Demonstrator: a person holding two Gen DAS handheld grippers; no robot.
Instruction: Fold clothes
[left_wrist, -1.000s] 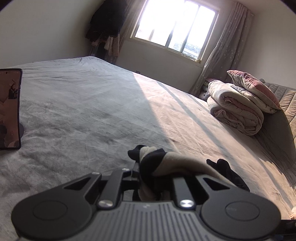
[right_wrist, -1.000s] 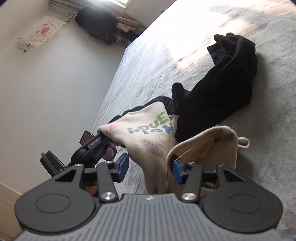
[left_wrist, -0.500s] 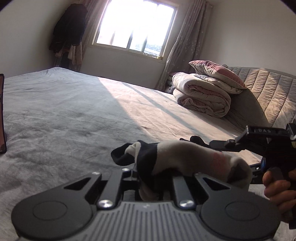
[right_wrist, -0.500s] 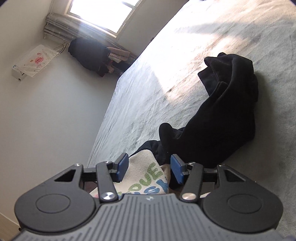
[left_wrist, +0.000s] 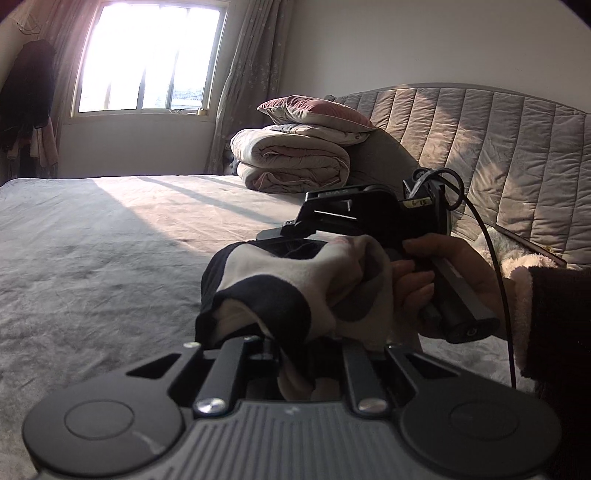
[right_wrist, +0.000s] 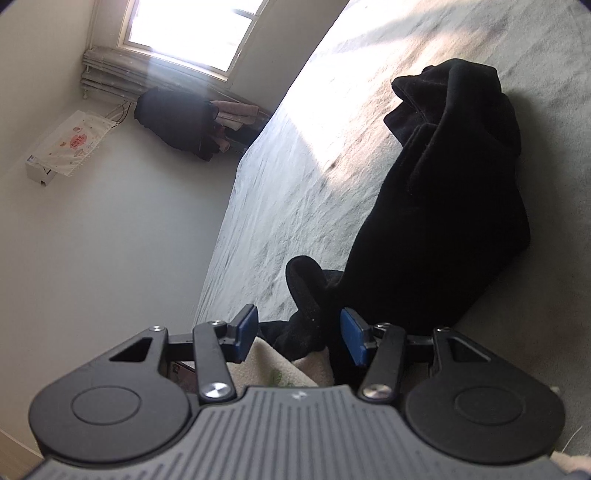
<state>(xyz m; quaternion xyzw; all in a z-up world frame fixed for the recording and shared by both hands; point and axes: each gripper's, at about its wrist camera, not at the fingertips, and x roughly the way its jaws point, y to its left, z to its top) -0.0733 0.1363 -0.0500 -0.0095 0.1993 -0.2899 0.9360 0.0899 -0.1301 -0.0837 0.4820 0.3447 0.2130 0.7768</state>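
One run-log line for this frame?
left gripper: shut on cream-and-black garment | right gripper: open, over black garment | bed: unfolded

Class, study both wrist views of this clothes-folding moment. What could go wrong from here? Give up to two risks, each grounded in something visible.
1. The cream-and-black garment is bunched in the left gripper and drapes against the hand holding the right gripper; it could snag there.
2. The right gripper's blue pads stand apart over cloth with the black garment close ahead; closing might catch both garments.
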